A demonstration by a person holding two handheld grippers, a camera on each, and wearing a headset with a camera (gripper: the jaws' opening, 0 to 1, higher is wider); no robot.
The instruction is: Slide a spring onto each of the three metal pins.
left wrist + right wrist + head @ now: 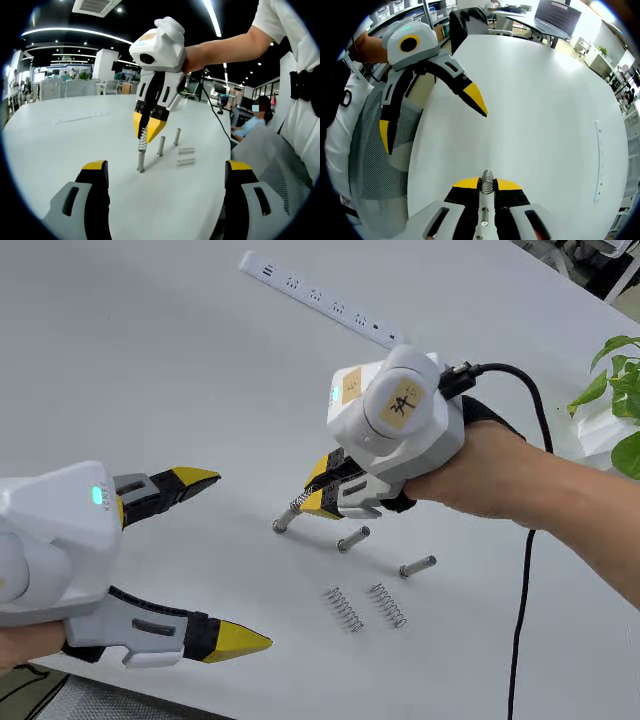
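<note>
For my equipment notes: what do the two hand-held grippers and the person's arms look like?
The left gripper and the right gripper have rounded white bodies with a small green light and black fingers with pointed yellow tips. The right one carries a tan sticker with a black mark, and a black cable. The person wears a short white sleeve.

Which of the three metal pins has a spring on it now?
The leftmost pin in the head view, under the right gripper, carries a spring; the other two pins are bare.
</note>
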